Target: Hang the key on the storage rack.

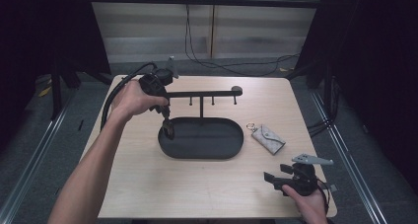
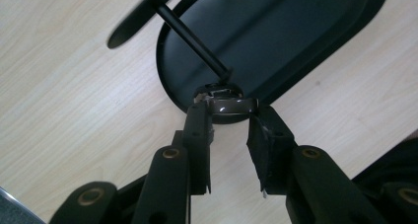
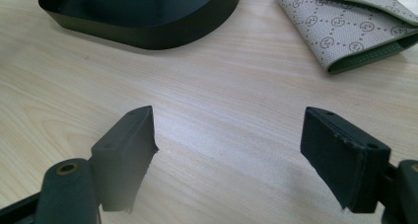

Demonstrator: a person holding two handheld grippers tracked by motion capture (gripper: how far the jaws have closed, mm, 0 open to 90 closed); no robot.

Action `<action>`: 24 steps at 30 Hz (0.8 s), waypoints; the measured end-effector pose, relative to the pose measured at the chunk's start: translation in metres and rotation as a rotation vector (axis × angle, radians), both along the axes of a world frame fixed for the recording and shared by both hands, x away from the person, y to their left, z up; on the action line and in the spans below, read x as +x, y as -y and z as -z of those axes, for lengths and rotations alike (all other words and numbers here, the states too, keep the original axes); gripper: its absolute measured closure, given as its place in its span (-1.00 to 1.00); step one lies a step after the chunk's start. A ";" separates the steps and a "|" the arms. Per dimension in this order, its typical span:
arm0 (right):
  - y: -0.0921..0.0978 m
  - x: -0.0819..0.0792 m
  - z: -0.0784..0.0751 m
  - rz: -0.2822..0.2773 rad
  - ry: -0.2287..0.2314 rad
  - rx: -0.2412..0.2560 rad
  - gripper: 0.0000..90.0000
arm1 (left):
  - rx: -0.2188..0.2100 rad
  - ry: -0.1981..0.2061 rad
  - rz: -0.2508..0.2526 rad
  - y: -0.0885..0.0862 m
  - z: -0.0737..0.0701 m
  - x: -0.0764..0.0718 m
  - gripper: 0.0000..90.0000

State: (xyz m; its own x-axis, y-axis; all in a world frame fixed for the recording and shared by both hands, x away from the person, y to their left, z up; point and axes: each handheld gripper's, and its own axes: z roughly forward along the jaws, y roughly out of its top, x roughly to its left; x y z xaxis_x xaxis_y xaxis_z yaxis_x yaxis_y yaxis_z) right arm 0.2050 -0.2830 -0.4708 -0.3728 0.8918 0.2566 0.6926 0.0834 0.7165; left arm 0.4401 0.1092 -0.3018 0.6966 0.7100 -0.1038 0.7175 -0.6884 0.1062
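A black oval tray (image 1: 235,146) with a T-shaped hook stand (image 1: 201,104) sits mid-table. My left gripper (image 1: 169,130) points down at the tray's left rim, under the left end of the crossbar. In the left gripper view its jaws (image 2: 229,116) are shut on a small glossy dark object (image 2: 231,106) over the tray's rim (image 2: 170,83). A thin black rod (image 2: 194,39) ends just above it. A grey patterned pouch (image 1: 267,138) with a key ring lies right of the tray. My right gripper (image 1: 276,180) rests open near the front right corner, its jaws (image 3: 229,150) wide apart over bare wood, the pouch (image 3: 340,24) ahead.
The tray's wall (image 3: 148,34) stands ahead and left of the right gripper. The wooden table (image 1: 197,189) has free room in front of the tray. Cables trail on the floor beyond the far edge, and dark frames stand at both sides.
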 end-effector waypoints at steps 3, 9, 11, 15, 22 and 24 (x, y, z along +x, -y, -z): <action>0.000 0.000 0.000 -0.001 -0.001 0.001 -0.53 | 0.013 0.003 0.001 0.001 0.003 0.003 0.58; 0.000 0.000 0.000 -0.005 0.001 0.000 -0.52 | -0.001 -0.002 -0.010 0.001 0.003 0.007 0.58; 0.000 0.000 0.000 -0.005 0.002 0.000 -0.53 | -0.006 -0.004 -0.027 0.002 0.002 0.008 0.58; 0.000 0.000 0.000 -0.003 0.000 0.002 -0.53 | 0.028 0.008 -0.024 0.008 0.000 0.010 0.58; 0.000 -0.001 0.000 -0.005 0.002 0.002 -0.52 | 0.063 0.016 -0.031 0.018 0.000 0.015 0.57; 0.000 -0.001 0.000 -0.005 0.003 0.000 -0.52 | 0.066 0.016 -0.046 0.017 0.000 0.016 0.57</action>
